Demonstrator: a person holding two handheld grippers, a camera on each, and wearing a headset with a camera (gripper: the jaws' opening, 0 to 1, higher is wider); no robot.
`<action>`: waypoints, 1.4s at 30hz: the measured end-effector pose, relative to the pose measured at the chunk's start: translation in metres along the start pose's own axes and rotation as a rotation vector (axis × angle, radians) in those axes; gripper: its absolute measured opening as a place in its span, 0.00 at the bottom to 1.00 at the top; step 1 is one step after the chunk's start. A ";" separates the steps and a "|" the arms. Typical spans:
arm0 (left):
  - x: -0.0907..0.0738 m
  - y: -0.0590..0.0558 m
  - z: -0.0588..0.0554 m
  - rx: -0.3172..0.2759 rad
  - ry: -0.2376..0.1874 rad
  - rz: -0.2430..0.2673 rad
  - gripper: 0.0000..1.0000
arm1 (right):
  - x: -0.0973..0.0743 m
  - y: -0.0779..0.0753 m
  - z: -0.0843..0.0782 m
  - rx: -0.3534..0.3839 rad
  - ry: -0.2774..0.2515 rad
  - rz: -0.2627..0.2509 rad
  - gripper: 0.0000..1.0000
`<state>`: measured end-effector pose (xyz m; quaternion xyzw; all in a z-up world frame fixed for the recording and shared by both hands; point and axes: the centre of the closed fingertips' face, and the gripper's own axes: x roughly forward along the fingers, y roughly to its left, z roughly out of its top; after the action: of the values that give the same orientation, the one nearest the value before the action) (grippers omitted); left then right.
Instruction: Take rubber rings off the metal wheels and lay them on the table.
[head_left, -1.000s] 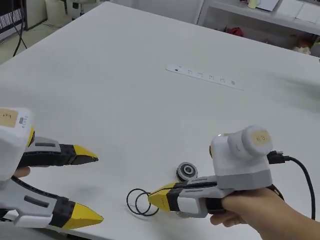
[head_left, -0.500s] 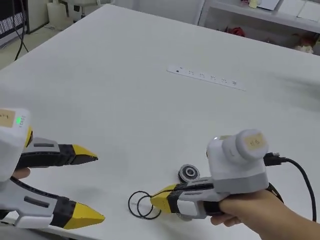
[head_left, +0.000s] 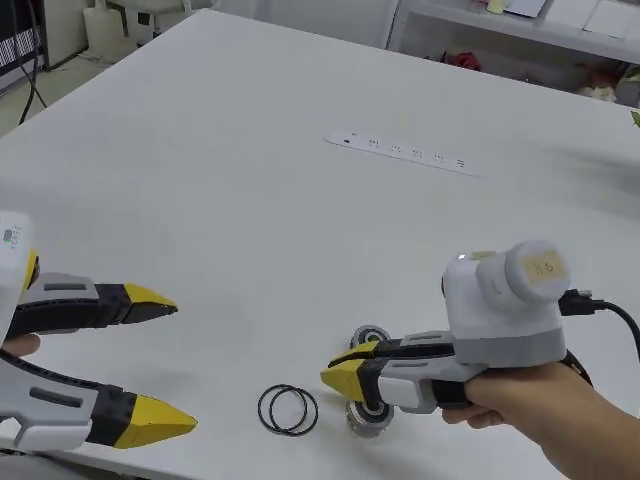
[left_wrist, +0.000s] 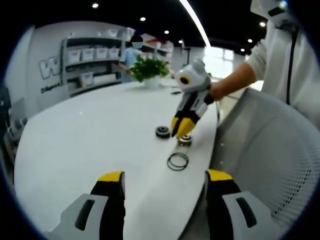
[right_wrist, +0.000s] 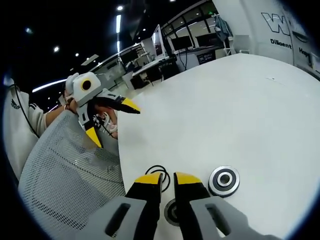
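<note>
White tabletop (head_left: 250, 150) is shown bearing two overlapping rubber rings (head_left: 288, 409) near its front edge, between the left claw (head_left: 185, 365), held wide apart, and the right claw (head_left: 335, 378), closed together above one metal wheel (head_left: 364, 419), a second wheel (head_left: 371, 334) just behind.

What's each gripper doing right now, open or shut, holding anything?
Left gripper: open wide, empty.
Right gripper: closed, holding nothing, over a round grey metal wheel.
</note>
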<state>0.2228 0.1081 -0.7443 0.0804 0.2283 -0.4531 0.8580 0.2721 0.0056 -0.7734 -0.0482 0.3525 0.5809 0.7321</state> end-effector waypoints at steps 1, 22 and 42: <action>-0.001 0.001 0.001 0.002 0.002 0.001 0.66 | -0.002 -0.002 0.001 0.001 -0.005 -0.003 0.07; 0.015 0.013 0.054 0.112 -0.015 -0.027 0.62 | -0.045 -0.049 -0.006 0.010 -0.109 -0.126 0.15; 0.077 0.016 0.116 0.217 -0.042 -0.101 0.63 | -0.044 -0.063 -0.023 -0.006 -0.099 -0.129 0.18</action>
<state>0.3104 0.0201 -0.6788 0.1516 0.1636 -0.5194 0.8249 0.3142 -0.0619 -0.7871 -0.0442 0.3104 0.5352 0.7844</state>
